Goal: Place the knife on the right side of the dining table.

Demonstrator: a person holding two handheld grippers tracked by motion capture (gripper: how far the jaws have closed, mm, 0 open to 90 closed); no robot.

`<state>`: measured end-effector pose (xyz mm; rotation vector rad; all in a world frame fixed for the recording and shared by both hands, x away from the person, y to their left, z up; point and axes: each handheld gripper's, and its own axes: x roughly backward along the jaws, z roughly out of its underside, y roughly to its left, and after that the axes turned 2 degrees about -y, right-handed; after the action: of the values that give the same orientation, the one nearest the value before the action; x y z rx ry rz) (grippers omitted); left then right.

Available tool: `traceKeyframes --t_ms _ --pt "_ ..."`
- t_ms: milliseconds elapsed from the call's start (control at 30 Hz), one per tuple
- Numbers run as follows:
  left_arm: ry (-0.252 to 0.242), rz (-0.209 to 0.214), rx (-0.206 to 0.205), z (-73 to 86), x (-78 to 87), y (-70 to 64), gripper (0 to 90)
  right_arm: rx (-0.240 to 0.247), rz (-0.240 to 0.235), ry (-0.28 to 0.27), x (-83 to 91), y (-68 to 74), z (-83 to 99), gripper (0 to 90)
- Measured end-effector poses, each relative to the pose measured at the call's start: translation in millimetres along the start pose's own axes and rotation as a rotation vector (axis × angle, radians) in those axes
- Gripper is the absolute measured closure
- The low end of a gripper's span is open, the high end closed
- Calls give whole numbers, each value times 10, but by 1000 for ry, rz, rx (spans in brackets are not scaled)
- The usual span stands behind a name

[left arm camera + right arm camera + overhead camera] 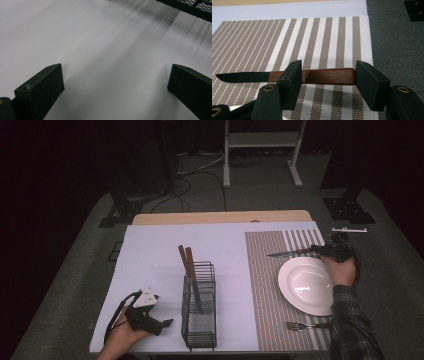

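Note:
A knife with a brown wooden handle and dark blade lies across the striped placemat. My right gripper stands open over it, and the handle spans the gap between its two jaws. In the high view the knife lies just behind the white plate, with the right gripper at its handle end. My left gripper rests open near the table's front left, pointing at the black wire rack. Nothing lies between the jaws of the left gripper but white table cover.
Two wooden-handled utensils stand in the rack, whose edge shows at the top right of the left gripper view. A fork lies on the placemat in front of the plate. The mat's right edge runs close to the table edge.

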<state>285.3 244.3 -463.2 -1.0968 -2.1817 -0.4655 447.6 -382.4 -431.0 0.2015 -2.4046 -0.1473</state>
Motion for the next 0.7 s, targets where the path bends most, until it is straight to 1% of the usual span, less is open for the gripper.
traceKeyframes --t_ms 67,467,600,700 --pt "0 0 0 0 0 0 0 3 11 2 -5 7 -1 373" --pt "0 0 0 0 1 0 0 7 3 -21 19 14 7 373" --pt "0 0 0 0 1 0 0 10 -4 -33 38 30 9 364" --pt "-1 1 2 0 -2 1 0 10 -19 -39 58 61 11 347"
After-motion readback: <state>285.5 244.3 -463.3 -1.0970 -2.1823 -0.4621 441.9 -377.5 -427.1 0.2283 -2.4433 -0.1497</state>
